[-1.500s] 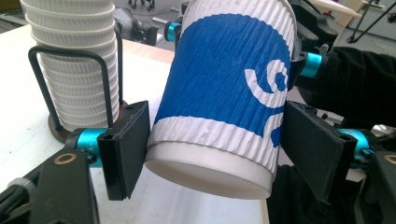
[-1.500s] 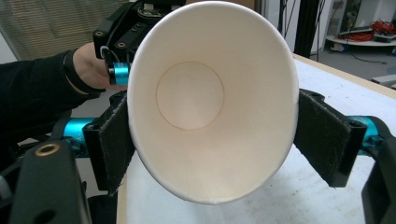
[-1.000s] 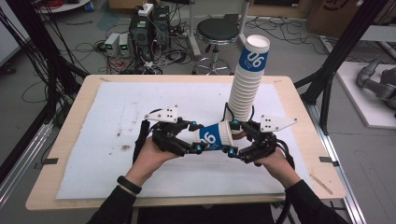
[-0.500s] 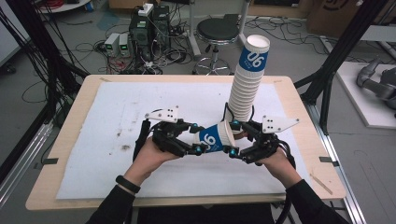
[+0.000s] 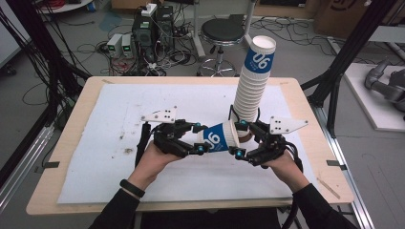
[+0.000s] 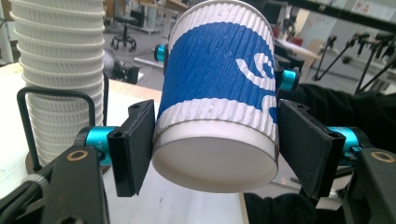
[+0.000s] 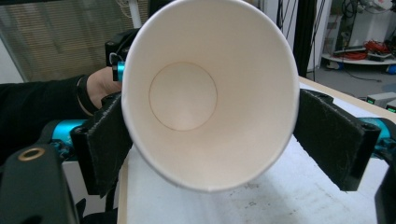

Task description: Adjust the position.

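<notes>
Where the wooden worktop (image 5: 305, 102) carries its big white sheet (image 5: 114, 119), a tall stack of ribbed paper cups (image 5: 252, 90) rises right of centre, leaning slightly and topped by a cup with a blue band. In the left gripper view the same stack (image 6: 60, 79) stands at the left with a thin black wire loop (image 6: 56, 100) around its lower part.

In front of that stack, a single blue-and-white paper cup (image 5: 220, 137) lies on its side above the sheet, held between the two tools. The left gripper (image 5: 196, 138) has the cup's closed bottom end: in its own view the left gripper (image 6: 217, 144) has its black fingers (image 6: 133, 144) pressed against both sides of the cup (image 6: 219, 84) near the base, clamped on it, the base facing the camera.

The right gripper (image 5: 239, 138) meets the cup's open mouth. In its own view the right gripper (image 7: 210, 135) has its fingers (image 7: 105, 140) spread on either side of the cup's rim (image 7: 210, 93); the left one touches the wall, while the right one stands just off it, so the jaws are apart, not clamped. The cup's empty white inside faces the lens.
</notes>
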The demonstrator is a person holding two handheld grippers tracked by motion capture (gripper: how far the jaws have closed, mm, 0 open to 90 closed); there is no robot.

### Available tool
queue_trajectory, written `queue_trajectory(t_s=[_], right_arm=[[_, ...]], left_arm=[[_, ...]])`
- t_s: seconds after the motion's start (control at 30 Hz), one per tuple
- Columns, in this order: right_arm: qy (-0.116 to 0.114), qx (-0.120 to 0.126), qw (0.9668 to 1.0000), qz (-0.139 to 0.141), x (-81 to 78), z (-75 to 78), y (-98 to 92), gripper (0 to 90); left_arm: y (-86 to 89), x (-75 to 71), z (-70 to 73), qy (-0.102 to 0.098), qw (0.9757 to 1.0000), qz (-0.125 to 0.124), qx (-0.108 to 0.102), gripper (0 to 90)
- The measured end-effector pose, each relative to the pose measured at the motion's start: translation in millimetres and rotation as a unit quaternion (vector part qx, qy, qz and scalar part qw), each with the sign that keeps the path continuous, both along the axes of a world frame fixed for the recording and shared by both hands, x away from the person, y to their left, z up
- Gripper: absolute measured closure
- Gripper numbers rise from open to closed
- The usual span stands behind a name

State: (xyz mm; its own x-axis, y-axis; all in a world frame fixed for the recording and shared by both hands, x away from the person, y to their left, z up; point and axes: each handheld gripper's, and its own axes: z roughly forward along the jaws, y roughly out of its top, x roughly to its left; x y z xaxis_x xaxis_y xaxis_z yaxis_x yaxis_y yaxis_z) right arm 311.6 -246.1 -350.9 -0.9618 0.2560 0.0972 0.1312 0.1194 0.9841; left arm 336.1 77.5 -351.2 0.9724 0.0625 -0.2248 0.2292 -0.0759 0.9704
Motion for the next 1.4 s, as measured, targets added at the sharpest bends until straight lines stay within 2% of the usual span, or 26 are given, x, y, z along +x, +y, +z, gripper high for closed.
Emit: queue_trajectory(t_s=[0.03, 0.07, 0.27, 0.5, 0.53, 0.63, 0.7, 0.73, 0.83, 0.93, 1.0, 1.03, 1.07, 1.1, 1.13, 1.17, 1.23, 1.27, 1.3, 1.37, 1.4], right_arm=[[0.001, 0.002, 1.0000, -0.001, 0.2, -0.1, -0.7, 14.8], [0.003, 0.003, 1.0000, 0.000, 0.6, -0.3, -1.2, 14.8], [0.018, 0.014, 0.9997, -0.003, 0.6, -2.9, 2.0, 14.8], [0.033, 0.034, 0.9989, 0.005, -1.5, -3.7, 11.6, 14.8], [0.036, 0.044, 0.9984, 0.003, -1.3, -3.7, 12.5, 14.9], [0.047, 0.054, 0.9974, 0.007, 0.5, -3.9, 11.5, 15.0], [0.054, 0.061, 0.9966, 0.008, 1.9, -4.2, 10.7, 15.4], [0.058, 0.062, 0.9964, 0.008, 2.1, -4.4, 10.3, 17.7], [0.053, 0.064, 0.9965, 0.009, 2.0, -3.9, 9.5, 19.7], [0.046, 0.059, 0.9971, 0.010, 2.4, -3.8, 8.7, 20.8], [0.050, 0.058, 0.9970, 0.013, 1.9, -3.7, 9.2, 20.8], [0.047, 0.051, 0.9975, 0.013, 1.8, -3.6, 9.3, 20.9], [0.040, 0.046, 0.9981, 0.010, 1.3, -3.5, 9.7, 21.5], [0.035, 0.038, 0.9986, 0.007, 0.8, -3.1, 9.3, 22.3], [0.031, 0.030, 0.9991, 0.003, 0.5, -2.5, 9.1, 22.4], [0.030, 0.022, 0.9993, 0.003, 0.6, -1.9, 8.8, 22.4], [0.032, 0.020, 0.9993, 0.003, 0.7, -1.7, 8.5, 22.9], [0.031, 0.018, 0.9994, 0.000, 0.8, -2.2, 8.4, 23.0], [0.032, 0.017, 0.9993, 0.001, 1.0, -2.3, 8.4, 23.1], [0.029, 0.011, 0.9995, 0.000, 0.8, -2.3, 8.7, 23.2], [0.029, 0.004, 0.9996, 0.003, 0.5, -2.0, 9.3, 23.2]], left_arm=[[0.0, 0.0, 0.0, 0.000, 1.0000, 0.000, 0.000, 30.4], [3.5, 1.2, -0.3, 0.003, 0.9999, 0.004, -0.015, 30.4], [8.5, 2.8, -1.6, 0.012, 0.9985, 0.008, -0.052, 30.4], [1.7, 1.3, -5.5, 0.011, 0.9987, -0.002, -0.050, 30.4], [0.3, 1.0, -6.1, 0.012, 0.9988, -0.004, -0.048, 30.3], [-3.0, 0.5, -8.1, 0.011, 0.9992, -0.007, -0.037, 30.3], [-7.4, -0.7, -9.4, 0.006, 0.9997, -0.011, -0.022, 30.3], [-7.4, -0.7, -9.4, 0.006, 0.9997, -0.011, -0.022, 30.3], [-10.1, -0.9, -10.0, 0.005, 0.9998, -0.014, -0.013, 30.5], [-10.0, -1.3, -9.6, 0.002, 0.9999, -0.013, -0.009, 30.4], [-10.4, -1.0, -9.0, 0.002, 0.9999, -0.016, 0.004, 30.0], [-10.4, -1.0, -9.0, 0.002, 0.9999, -0.016, 0.004, 29.6], [-10.3, -1.9, -7.8, -0.007, 0.9995, -0.006, 0.029, 29.2], [-10.5, -1.9, -7.2, -0.004, 0.9992, -0.005, 0.039, 26.8], [-10.5, -1.9, -7.2, -0.004, 0.9992, -0.005, 0.039, 23.8], [-10.4, -1.8, -6.3, -0.003, 0.9987, -0.003, 0.050, 23.7], [-10.7, -2.8, -5.6, -0.012, 0.9982, -0.003, 0.059, 24.3], [-13.4, -3.7, -6.0, -0.020, 0.9964, 0.004, 0.082, 24.5], [-14.3, -4.4, -6.0, -0.026, 0.9952, 0.011, 0.093, 23.7], [-17.2, -5.4, -6.3, -0.036, 0.9933, 0.010, 0.110, 23.3], [-17.2, -5.4, -6.3, -0.036, 0.9933, 0.010, 0.110, 22.2]])
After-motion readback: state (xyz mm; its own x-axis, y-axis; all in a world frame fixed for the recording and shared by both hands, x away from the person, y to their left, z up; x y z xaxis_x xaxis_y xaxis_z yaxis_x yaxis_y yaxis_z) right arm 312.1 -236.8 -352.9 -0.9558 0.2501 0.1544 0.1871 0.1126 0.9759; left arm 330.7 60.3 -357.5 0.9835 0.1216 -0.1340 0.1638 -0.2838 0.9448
